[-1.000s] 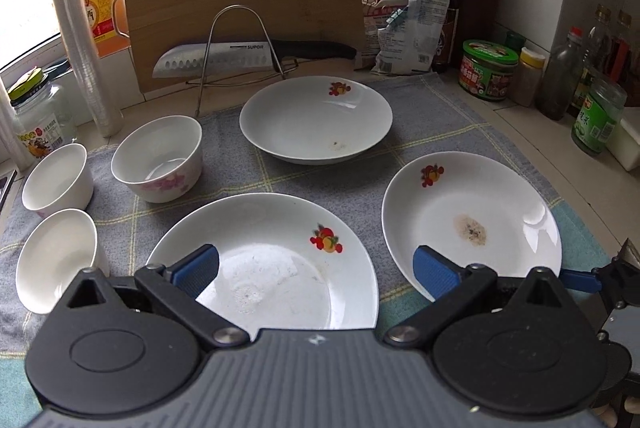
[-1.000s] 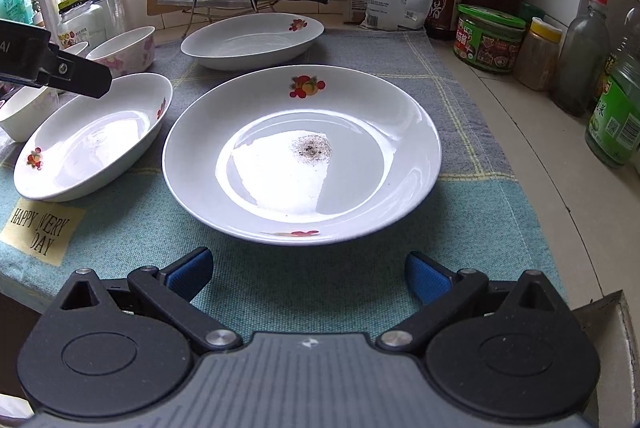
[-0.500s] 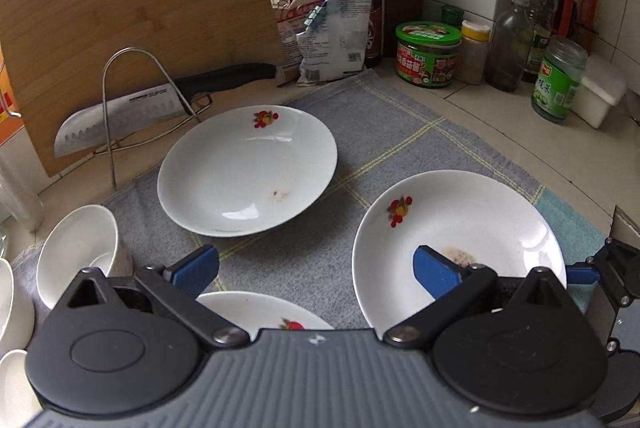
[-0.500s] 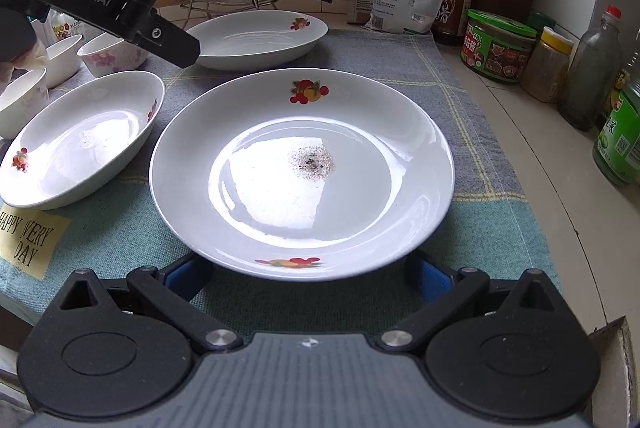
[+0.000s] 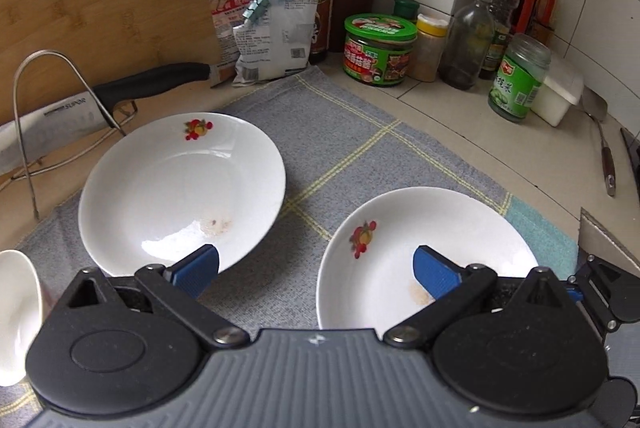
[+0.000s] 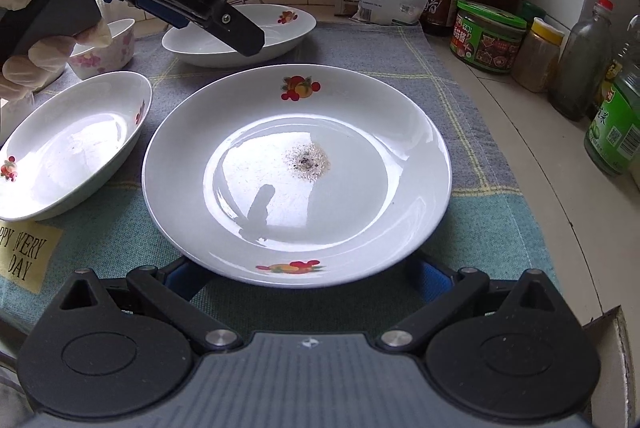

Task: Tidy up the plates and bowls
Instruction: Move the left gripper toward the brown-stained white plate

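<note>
Now the left gripper (image 5: 316,266), its blue-padded jaws spread wide and holding nothing, hangs above the checked grey-blue cloth (image 5: 344,140), between two white ceramic plates with red fruit motifs. A second ago it looked down on three plates and three bowls; since then it has swung to the right, so the near-left plate has dropped out of its view and only the edge of one white bowl (image 5: 16,316) remains at the left border. The far plate (image 5: 180,188), with a small brownish smear, lies to the left of the jaws near the wire rack and the black-handled knife (image 5: 80,104). The stained plate (image 5: 400,248) lies to the right of them.

The right gripper (image 6: 308,280) has come forward: a second ago there was bare cloth between its blue pads and the stained plate (image 6: 296,172), and now the plate's near rim reaches over both pads, which stand wide apart at either side of it. Whether they touch the rim cannot be told. In the right wrist view the left gripper (image 6: 240,36) has come further in from the upper left, over the far plate (image 6: 280,28), held by a gloved hand (image 6: 24,68). The third fruit-motif plate (image 6: 72,144) and the flowered bowl (image 6: 116,44) rest on the cloth at the left.
</note>
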A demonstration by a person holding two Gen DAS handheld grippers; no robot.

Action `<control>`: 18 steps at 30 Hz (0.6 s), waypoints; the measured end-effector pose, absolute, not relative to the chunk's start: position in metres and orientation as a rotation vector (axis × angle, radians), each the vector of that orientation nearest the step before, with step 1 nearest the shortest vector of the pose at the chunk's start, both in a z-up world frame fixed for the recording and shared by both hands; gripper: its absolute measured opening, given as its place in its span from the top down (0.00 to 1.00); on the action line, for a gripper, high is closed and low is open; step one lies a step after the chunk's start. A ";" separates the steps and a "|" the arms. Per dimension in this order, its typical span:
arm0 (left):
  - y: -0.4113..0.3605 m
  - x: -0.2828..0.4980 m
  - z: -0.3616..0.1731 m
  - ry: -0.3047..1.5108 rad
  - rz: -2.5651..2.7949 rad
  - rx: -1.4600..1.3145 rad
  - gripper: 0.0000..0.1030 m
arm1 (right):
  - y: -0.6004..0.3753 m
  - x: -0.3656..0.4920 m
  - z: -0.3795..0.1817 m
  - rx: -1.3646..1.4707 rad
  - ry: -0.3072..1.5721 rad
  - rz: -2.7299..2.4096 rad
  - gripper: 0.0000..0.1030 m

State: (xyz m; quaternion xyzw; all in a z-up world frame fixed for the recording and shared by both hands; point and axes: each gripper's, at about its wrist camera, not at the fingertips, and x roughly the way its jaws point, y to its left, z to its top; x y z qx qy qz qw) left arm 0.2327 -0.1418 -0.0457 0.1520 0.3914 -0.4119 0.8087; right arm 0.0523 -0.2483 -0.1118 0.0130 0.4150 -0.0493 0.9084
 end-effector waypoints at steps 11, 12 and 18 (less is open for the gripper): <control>-0.160 0.239 -0.057 0.920 -0.994 0.362 0.01 | -0.249 0.038 -0.119 0.008 0.749 -0.073 0.00; -0.162 0.241 -0.057 0.932 -1.005 0.367 0.01 | -0.249 0.038 -0.119 0.007 0.746 -0.072 0.00; -0.171 0.242 -0.064 1.008 -1.095 0.381 0.01 | -0.252 0.037 -0.119 0.004 0.746 -0.063 0.00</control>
